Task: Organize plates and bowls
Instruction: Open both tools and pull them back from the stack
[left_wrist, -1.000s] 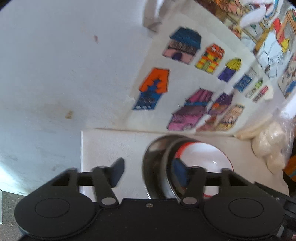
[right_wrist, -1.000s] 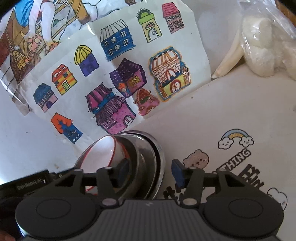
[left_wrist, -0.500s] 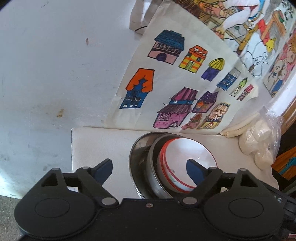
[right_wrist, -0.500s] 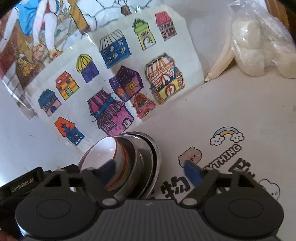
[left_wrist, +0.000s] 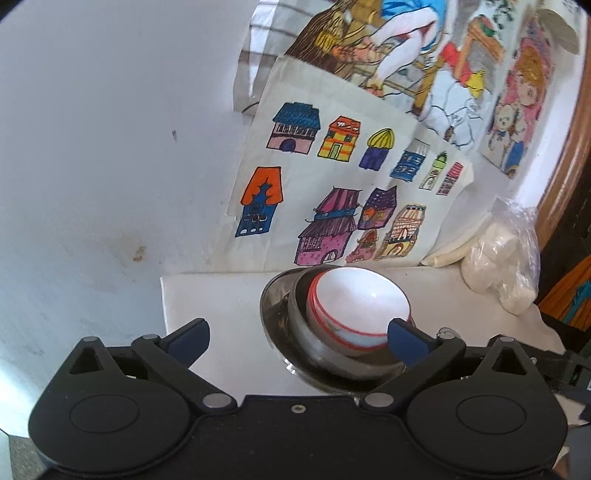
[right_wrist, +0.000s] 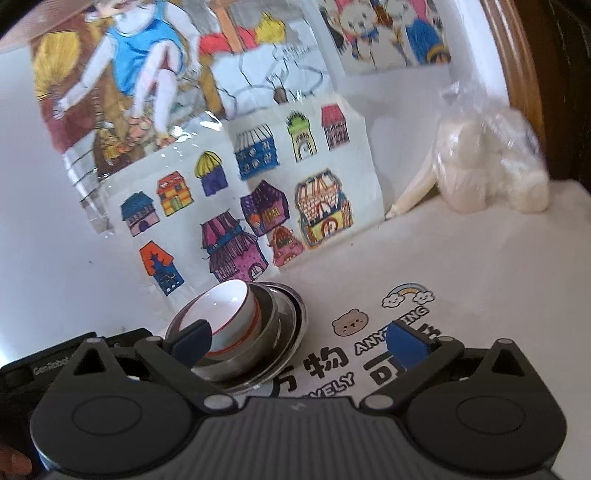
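Both grippers wide open and empty, the nested stack of dishes standing free on the table.

The left gripper (left_wrist: 298, 334) and the right gripper (right_wrist: 298, 338) have just been opening their jaws; now both stand wide, and no pad presses on anything. Between and ahead of them is the stack: a white bowl with red rim (left_wrist: 360, 306) sits inside a steel bowl (left_wrist: 306, 332), which sits on a steel plate (left_wrist: 275, 314), all on the white table cover (left_wrist: 214, 295) near the drawings of houses (left_wrist: 332, 206) on the wall. I judge the white bowl hard, glossy and breakable, so it can slip or chip; the steel pieces look light, stiff and smooth. The best hold seems to be across a rim, one piece at a time, with gentle closing.
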